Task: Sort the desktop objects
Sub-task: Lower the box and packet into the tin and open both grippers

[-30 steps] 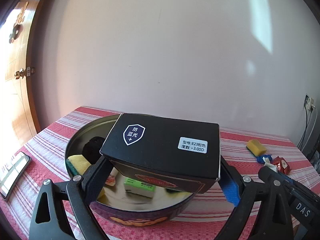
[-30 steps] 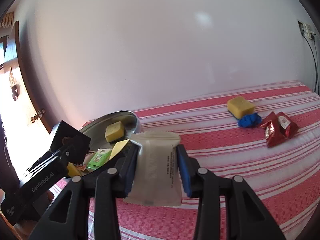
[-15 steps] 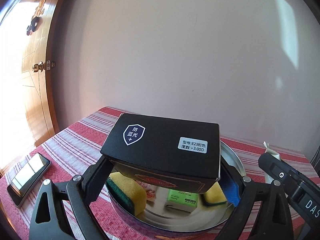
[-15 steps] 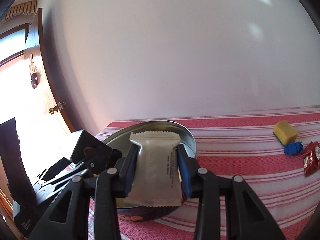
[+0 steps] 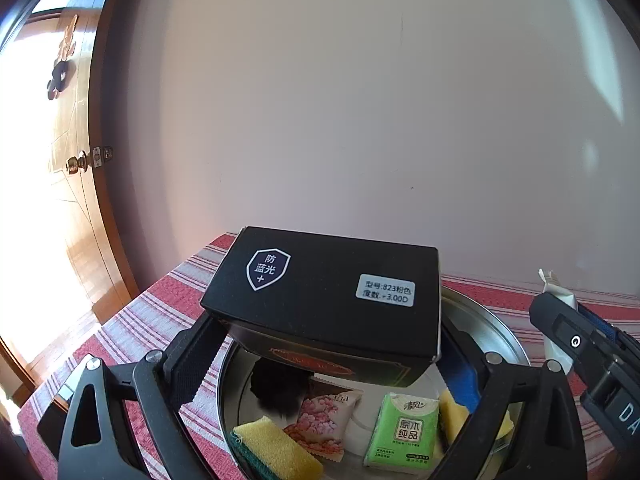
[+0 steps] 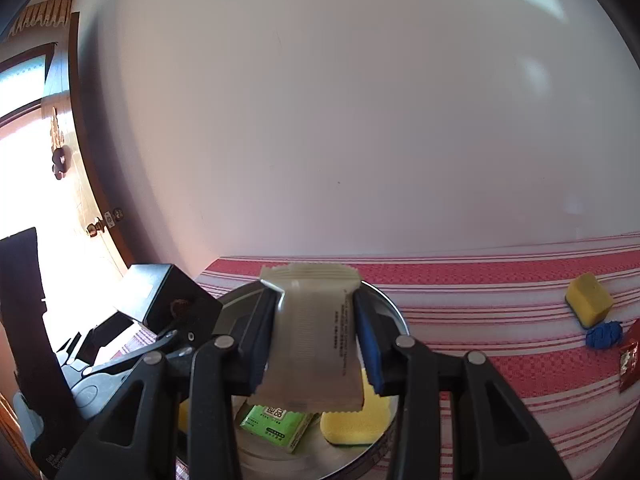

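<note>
Nearby, yellow sponge (image 6: pixel 589 299) beside blue lump (image 6: pixel 604 335) on striped cloth (image 6: pixel 500 300).

Black box (image 5: pixel 324 300), white shield logo. Cream packet (image 6: pixel 316 336). Silver tin (image 5: pixel 492 328). Green tissue pack (image 5: pixel 404 432). Yellow-green sponge (image 5: pixel 276 452). Pink floral sachet (image 5: pixel 324 420). Tablecloth (image 6: pixel 480 280) red-white striped. Blue clump (image 6: pixel 604 334).

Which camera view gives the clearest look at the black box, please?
The left wrist view: the black box fills its centre, top face and labels readable, clamped in the left gripper. The right wrist view catches only one corner of it at the left edge.
</note>
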